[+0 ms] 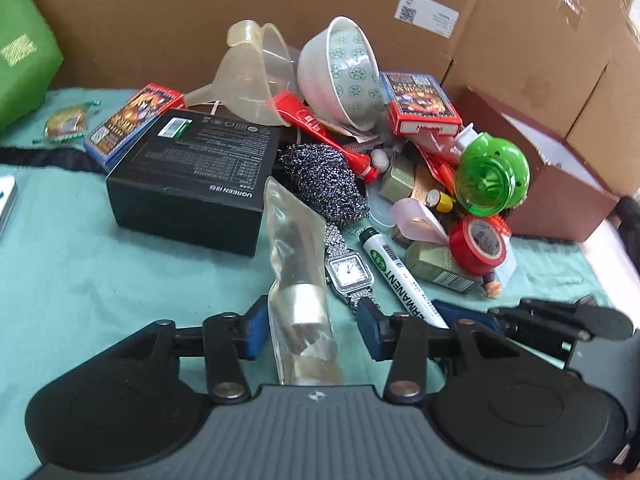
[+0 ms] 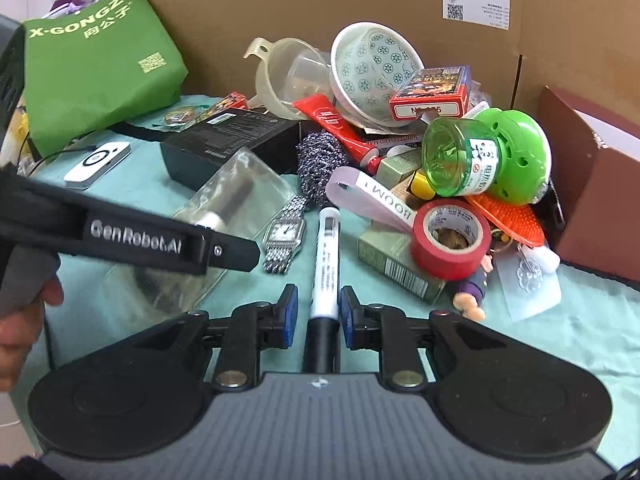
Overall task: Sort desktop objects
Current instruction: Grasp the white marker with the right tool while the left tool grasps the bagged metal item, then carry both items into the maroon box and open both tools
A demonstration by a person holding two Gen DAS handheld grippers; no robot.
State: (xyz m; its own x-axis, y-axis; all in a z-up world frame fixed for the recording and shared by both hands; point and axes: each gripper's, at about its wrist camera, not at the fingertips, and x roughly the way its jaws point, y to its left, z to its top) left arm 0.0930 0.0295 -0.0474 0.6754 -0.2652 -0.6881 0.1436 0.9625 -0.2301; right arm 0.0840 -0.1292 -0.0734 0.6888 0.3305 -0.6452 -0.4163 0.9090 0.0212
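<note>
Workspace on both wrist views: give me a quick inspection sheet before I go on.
Surface: teal cloth, wrinkled.
Job's things: marker and clear plastic bag lying nearest.
Clutter: bowl, funnel, black box, scrubber, watch, red tape piled together.
Grippers: left gripper straddles the bag; right gripper straddles the marker, contact unclear.
Cables: black cable by white device.
Surroundings: cardboard boxes, green bag.
</note>
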